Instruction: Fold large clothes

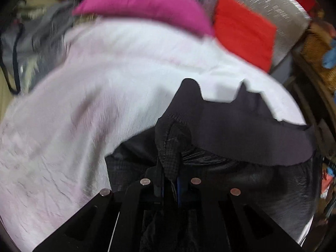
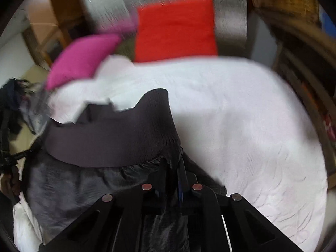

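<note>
Bedsheet [image 2: 241, 115], white, underlies a black garment [image 1: 241, 132] pinched by left tool [image 1: 170, 168] and right tool [image 2: 174, 168].

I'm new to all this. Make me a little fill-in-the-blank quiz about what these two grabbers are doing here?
1. Both grippers, left gripper and right gripper, have jaws shut on a ____ garment.
2. The bed sheet underneath is ____.
3. The folded cloth beyond the sheet is ____.
4. Beside it lies a ____ pillow.

Answers: black; white; red; pink
</note>
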Action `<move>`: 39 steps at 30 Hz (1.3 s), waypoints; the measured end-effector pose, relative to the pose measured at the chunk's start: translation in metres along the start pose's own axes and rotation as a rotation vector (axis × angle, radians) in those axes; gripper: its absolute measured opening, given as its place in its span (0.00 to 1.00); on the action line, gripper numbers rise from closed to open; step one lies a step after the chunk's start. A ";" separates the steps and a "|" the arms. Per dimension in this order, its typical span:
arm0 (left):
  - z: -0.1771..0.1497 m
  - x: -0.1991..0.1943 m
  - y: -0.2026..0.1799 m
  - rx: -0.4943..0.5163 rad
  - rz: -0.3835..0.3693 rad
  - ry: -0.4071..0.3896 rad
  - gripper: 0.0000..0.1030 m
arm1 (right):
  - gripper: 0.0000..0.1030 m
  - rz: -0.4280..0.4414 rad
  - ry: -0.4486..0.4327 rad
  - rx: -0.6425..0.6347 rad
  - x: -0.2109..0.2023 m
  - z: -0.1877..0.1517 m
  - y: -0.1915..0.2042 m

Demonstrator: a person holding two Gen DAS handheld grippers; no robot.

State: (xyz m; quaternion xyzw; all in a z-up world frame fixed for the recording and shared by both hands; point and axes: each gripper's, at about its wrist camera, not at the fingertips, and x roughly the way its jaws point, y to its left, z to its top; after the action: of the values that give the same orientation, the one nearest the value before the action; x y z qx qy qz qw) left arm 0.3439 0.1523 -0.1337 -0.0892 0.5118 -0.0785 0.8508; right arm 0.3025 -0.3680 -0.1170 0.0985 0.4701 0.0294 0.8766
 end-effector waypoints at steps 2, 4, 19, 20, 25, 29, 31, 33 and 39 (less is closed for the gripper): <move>-0.002 0.006 -0.001 0.001 0.005 0.011 0.10 | 0.10 0.031 0.009 0.036 0.011 -0.005 -0.005; 0.000 -0.002 0.002 -0.015 -0.022 -0.014 0.16 | 0.17 0.069 -0.015 0.081 0.006 -0.005 -0.012; 0.010 -0.007 -0.001 0.021 0.005 -0.053 0.43 | 0.84 0.012 0.034 -0.048 0.019 0.020 0.017; 0.010 -0.007 -0.001 0.019 0.012 -0.050 0.43 | 0.84 -0.012 0.034 -0.069 0.021 0.020 0.021; 0.015 -0.023 0.001 0.039 0.019 -0.092 0.43 | 0.84 -0.091 -0.032 -0.189 0.005 0.014 0.041; 0.024 -0.017 -0.008 0.077 0.033 -0.079 0.43 | 0.84 -0.104 -0.047 -0.228 0.002 0.019 0.052; 0.028 -0.010 -0.014 0.095 0.042 -0.061 0.43 | 0.84 -0.113 -0.026 -0.227 0.011 0.024 0.055; 0.029 0.001 -0.022 0.121 0.068 -0.035 0.42 | 0.84 -0.121 0.000 -0.229 0.020 0.026 0.056; 0.030 0.018 -0.025 0.130 0.109 0.002 0.28 | 0.21 -0.143 0.058 -0.212 0.034 0.025 0.052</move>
State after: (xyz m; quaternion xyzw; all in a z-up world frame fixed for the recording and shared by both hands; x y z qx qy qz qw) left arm 0.3777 0.1260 -0.1291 -0.0058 0.5108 -0.0649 0.8572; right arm 0.3442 -0.3158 -0.1213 -0.0292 0.4953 0.0193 0.8680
